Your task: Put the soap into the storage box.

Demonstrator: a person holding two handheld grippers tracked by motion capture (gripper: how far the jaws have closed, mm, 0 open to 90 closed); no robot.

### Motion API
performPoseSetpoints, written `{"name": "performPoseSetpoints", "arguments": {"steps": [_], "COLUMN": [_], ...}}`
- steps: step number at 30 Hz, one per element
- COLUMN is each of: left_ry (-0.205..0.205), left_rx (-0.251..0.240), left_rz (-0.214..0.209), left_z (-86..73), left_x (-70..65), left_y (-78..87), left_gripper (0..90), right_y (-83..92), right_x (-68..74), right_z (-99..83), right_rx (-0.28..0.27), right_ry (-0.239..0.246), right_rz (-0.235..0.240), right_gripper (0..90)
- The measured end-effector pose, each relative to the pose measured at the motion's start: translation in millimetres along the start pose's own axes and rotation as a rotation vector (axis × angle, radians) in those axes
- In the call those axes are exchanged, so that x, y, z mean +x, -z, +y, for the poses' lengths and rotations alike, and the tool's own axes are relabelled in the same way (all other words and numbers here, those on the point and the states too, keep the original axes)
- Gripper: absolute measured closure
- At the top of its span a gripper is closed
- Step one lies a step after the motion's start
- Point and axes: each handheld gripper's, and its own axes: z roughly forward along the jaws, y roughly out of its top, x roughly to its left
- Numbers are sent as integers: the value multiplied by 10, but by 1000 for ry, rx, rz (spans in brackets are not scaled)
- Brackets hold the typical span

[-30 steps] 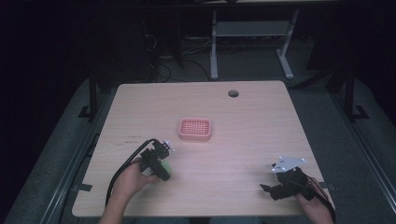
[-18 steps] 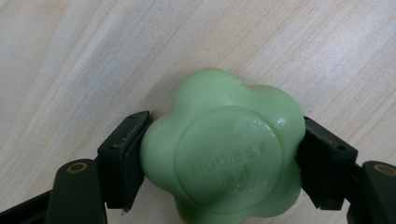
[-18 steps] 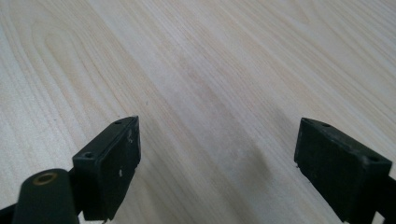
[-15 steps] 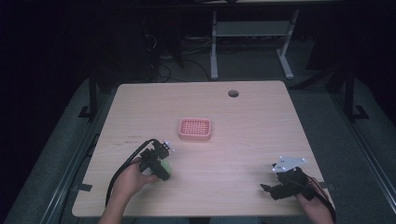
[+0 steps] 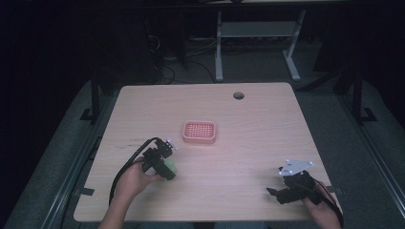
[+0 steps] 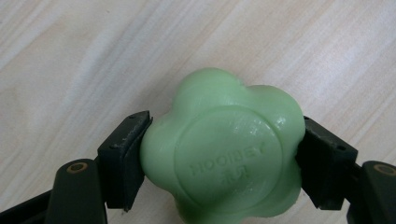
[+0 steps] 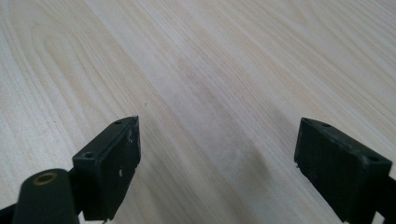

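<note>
A pale green flower-shaped soap bar (image 6: 224,149) with embossed letters sits between the two black jaws of my left gripper (image 6: 223,161), both pads pressed on its sides. From above, the soap (image 5: 169,168) lies at the table's front left under the left gripper (image 5: 162,164), held by a hand. A pink slotted soap dish (image 5: 199,131) rests mid-table, apart from both grippers. My right gripper (image 5: 279,193) is at the front right, jaws wide apart over bare wood, open (image 7: 217,163) with nothing between them.
The light wooden table (image 5: 258,143) has a round cable hole (image 5: 238,95) near its far edge. A black cable (image 5: 129,164) trails from the left gripper toward the front edge. Dark floor and a desk frame (image 5: 258,43) lie beyond.
</note>
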Motion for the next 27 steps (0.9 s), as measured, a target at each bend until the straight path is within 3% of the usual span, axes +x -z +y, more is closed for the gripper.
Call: {"name": "performPoseSetpoints", "arguments": {"steps": [14, 27], "left_ry": [-6, 27], "left_rx": [-31, -45], "left_rz": [-10, -21], "left_z": [222, 414], "left_x": [95, 228], "left_y": [109, 185], "left_gripper": [264, 264], "right_y": [-3, 1], "right_x": [0, 5], "right_z": [8, 15], "right_rx": [-10, -11], "right_ry": [-14, -9], "right_rz": [-3, 1], "right_gripper": [140, 140]}}
